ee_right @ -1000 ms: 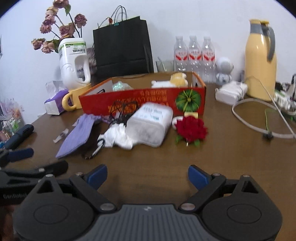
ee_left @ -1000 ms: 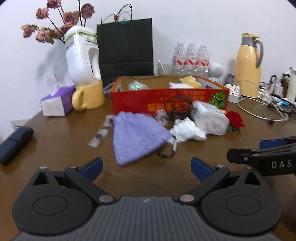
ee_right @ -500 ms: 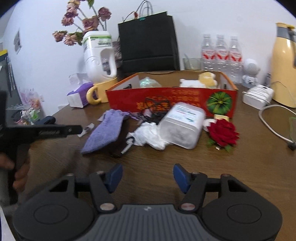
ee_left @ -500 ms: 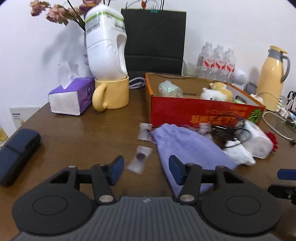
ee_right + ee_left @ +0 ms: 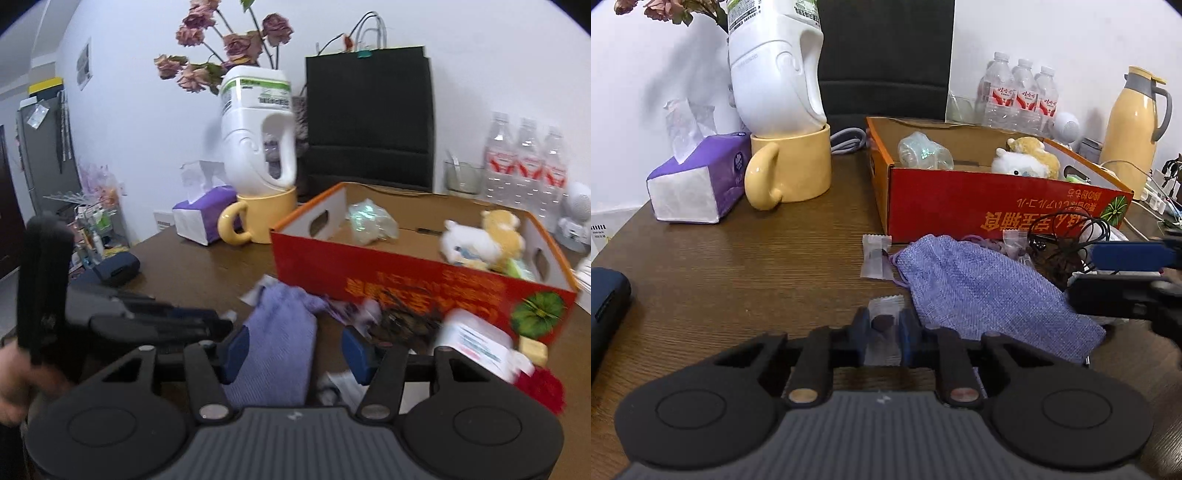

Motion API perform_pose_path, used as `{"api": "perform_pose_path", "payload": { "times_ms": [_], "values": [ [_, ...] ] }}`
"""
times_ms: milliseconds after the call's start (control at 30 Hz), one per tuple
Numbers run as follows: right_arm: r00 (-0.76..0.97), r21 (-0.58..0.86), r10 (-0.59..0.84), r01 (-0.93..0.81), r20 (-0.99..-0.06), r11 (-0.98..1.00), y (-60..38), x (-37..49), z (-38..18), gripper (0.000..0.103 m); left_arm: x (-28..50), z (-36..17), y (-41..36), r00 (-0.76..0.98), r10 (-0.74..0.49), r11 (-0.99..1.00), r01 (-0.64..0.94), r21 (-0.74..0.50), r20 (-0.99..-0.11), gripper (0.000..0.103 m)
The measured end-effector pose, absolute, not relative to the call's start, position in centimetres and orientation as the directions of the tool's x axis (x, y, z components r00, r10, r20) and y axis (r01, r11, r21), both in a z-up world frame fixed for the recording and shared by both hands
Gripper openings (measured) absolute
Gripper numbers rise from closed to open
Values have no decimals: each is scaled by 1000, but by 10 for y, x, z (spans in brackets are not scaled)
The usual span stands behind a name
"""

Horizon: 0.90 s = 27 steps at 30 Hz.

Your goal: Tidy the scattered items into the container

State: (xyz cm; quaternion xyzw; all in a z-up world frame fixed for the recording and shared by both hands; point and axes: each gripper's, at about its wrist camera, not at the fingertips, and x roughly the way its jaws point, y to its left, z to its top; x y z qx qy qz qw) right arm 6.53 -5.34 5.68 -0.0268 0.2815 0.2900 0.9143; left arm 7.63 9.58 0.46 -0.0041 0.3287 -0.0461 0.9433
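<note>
Small clear candy wrapper with a dark piece inside lies on the desk, near edge, just left of the purple cloth pouch. Left gripper has its blue pads closed against both sides of this wrapper. A second wrapper lies farther off, beside the near left corner of the red cardboard box.

Right gripper: pads apart, straddling the near end of the pouch, not clamped on it. Right of the pouch: tangled black cable, white plastic pack, red fabric rose; right view is motion-blurred here.

Box holds a plush toy and a crumpled clear bag.

Desk is dark brown wood grain. Far left: yellow mug carrying a white jug with dried flowers, purple tissue box. Behind the box: black paper bag, water bottles, yellow thermos. White wall behind.
</note>
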Motion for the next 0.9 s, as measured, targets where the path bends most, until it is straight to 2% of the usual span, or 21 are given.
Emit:
{"api": "perform_pose_path", "payload": {
  "times_ms": [200, 333, 467, 600, 700, 800, 900],
  "values": [
    [622, 130, 560, -598, -547, 791, -20, 99, 53, 53, 69, 9, 111, 810, -35, 998, -6, -67, -586, 17],
    [554, 192, 613, -634, -563, 749, 14, 130, 53, 47, 60, 20, 137, 837, 56, 982, -144, -120, -544, 16],
    [519, 224, 585, -599, -623, 769, 45, 156, 36, 41, 62, 24, 159, 832, 77, 964, -204, -173, -550, 16],
    [553, 161, 496, -544, -669, 823, 63, 165, 22, 40, 70, 24, 165, 826, 94, 966, -210, -149, -556, 16],
    [603, 85, 439, -523, -667, 848, 76, 165, 19, 38, 78, 21, 167, 815, 85, 971, -197, -136, -573, 16],
    [635, 3, 396, -527, -663, 850, 86, 162, 18, 19, 83, 19, 166, 808, 79, 975, -185, -124, -584, 16],
    [661, -72, 374, -544, -650, 836, 93, 156, 17, 17, 82, 19, 166, 803, 77, 978, -177, -114, -592, 16]
  ]
}}
